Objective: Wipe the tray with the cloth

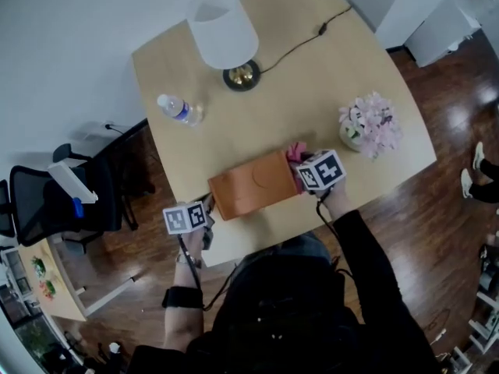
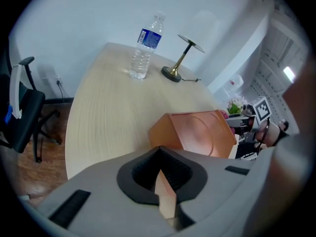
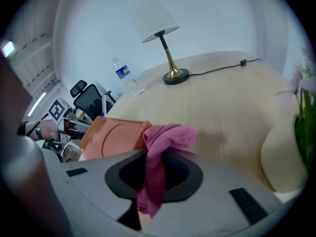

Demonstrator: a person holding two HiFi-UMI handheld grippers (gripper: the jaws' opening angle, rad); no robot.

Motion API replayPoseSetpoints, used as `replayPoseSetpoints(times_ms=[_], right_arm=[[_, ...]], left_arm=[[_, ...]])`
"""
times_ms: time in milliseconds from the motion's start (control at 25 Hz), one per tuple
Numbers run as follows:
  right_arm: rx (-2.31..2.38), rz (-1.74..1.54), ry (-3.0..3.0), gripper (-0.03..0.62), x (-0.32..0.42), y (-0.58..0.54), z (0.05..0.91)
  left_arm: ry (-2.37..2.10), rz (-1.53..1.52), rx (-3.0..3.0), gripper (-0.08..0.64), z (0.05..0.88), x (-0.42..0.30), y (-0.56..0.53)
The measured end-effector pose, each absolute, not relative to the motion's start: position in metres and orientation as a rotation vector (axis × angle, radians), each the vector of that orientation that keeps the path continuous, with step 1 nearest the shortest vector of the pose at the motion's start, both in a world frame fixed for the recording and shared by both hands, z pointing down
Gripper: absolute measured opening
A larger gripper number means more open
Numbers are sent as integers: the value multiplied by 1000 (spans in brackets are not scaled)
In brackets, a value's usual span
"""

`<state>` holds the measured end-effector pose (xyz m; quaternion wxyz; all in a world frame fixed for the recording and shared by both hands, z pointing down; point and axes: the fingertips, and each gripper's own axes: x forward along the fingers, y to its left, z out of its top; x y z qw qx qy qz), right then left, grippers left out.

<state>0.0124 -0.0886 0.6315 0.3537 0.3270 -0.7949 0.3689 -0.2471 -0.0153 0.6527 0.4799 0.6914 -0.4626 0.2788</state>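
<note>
An orange tray (image 1: 253, 184) lies near the front edge of the wooden table (image 1: 335, 76), its underside with a round embossed ring showing. My left gripper (image 1: 209, 215) is at the tray's left end, shut on its thin edge, which shows as a sliver between the jaws (image 2: 165, 194); the rest of the tray (image 2: 197, 132) stretches ahead. My right gripper (image 1: 300, 168) is at the tray's right end, shut on a pink cloth (image 1: 296, 153). In the right gripper view the cloth (image 3: 163, 142) bunches above the jaws (image 3: 152, 184), beside the tray (image 3: 113, 137).
A white-shaded lamp (image 1: 226, 41) with a brass base and a black cord (image 1: 312, 37) stands at the table's back. A water bottle (image 1: 179, 110) stands at the left, and a pot of pink flowers (image 1: 368, 125) at the right. An office chair (image 1: 47, 201) sits off the left side.
</note>
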Motion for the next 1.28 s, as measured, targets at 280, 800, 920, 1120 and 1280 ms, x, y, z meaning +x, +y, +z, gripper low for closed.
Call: replayPoseSetpoints(times_ms=[280,800,920,1120,1280], right_arm=[[772,858,-2070,61,19,-91,629],[289,282,-2088,63,-8,-100,637],[248,285,-2111,63,-9,-95,638],[178,277,-2108,61,-6,-72,642],[138,303,-2101,63,0,-43,647]], left_arm=[[-1240,836,1728,0,636,-260,-20],[-972,981,1907,0,614,-137,-24],[-959,1030,1896,0,622,-136,-21],[-964,1067,1896,2,624,-136,-22],[-968,1051,1888,2,623,-137,-22]])
